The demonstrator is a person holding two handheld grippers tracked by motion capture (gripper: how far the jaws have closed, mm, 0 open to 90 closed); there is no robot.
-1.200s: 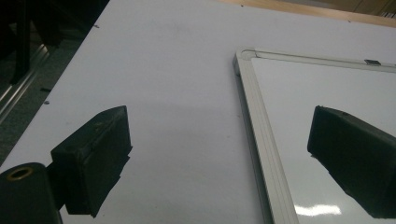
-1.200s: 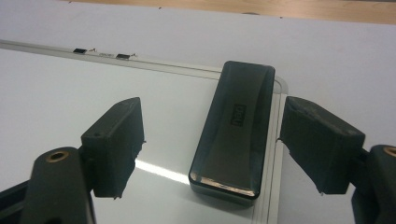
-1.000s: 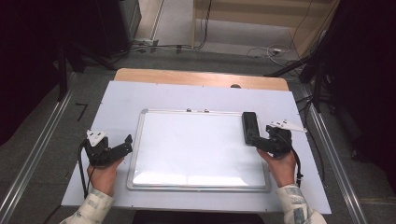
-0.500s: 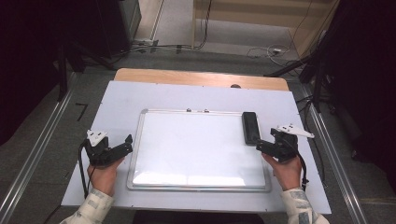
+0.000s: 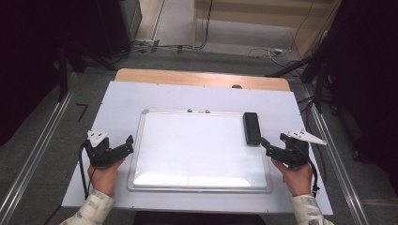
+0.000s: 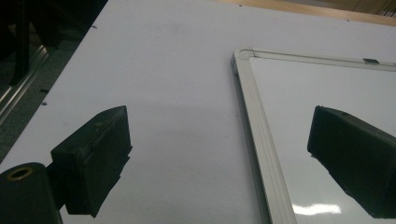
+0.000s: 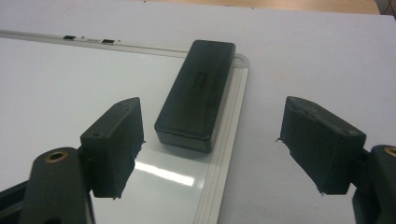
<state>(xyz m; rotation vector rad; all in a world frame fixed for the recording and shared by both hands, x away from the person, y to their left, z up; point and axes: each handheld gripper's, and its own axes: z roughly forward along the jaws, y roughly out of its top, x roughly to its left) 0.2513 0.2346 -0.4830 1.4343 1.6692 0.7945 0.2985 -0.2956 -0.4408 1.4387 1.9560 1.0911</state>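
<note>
Eraser [image 7: 197, 94]: black, rectangular, smooth block lying flat on the whiteboard's right edge, partly over the ribbed metal frame.
Whiteboard [image 5: 197, 150]: glossy white, flat on the matte white table [image 5: 122, 98].
Right gripper [image 7: 210, 149]: jaws spread wide, empty, just short of the eraser.
Left gripper [image 6: 219, 163]: jaws apart, straddling the board's left frame; nothing held.

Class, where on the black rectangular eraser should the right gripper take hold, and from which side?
Grip the black rectangular eraser across its two long sides near its near end, coming from the right gripper's side. It lies flat, lengthwise away, and looks narrower than the open jaws.
</note>
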